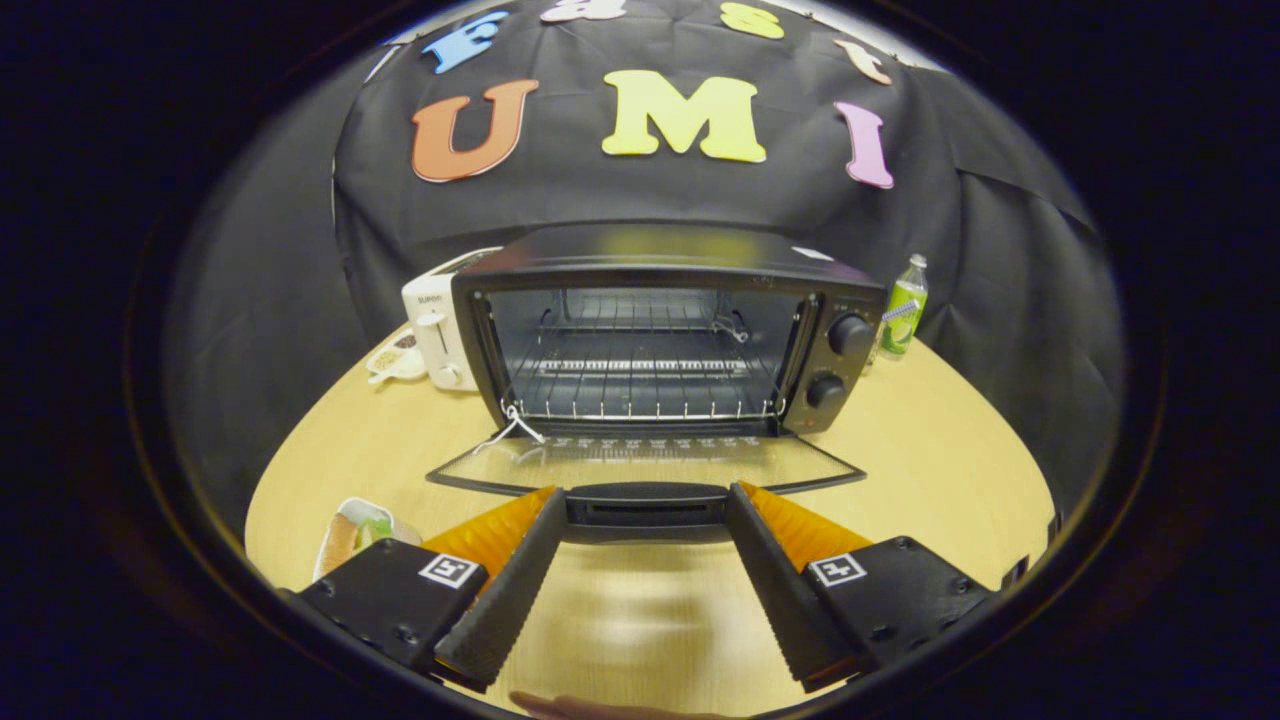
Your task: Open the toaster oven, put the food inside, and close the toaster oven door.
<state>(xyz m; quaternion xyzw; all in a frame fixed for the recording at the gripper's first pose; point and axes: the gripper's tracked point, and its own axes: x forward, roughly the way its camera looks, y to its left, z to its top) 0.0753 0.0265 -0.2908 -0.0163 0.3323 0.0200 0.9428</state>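
In the gripper view the tongs stand wide and empty, the handle of the lowered glass door lying crosswise between their tips. The toaster oven, dark metal with a wire rack, gapes straight ahead. The food, in a pale shallow tray, sits on the wooden bench near left, beside the left finger.

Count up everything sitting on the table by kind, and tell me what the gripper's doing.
Toaster oven, door open: 1
White toaster: 1
Bottle: 1
Food trays: 2
Total: 5
Gripper open, fingers flanking the door handle.
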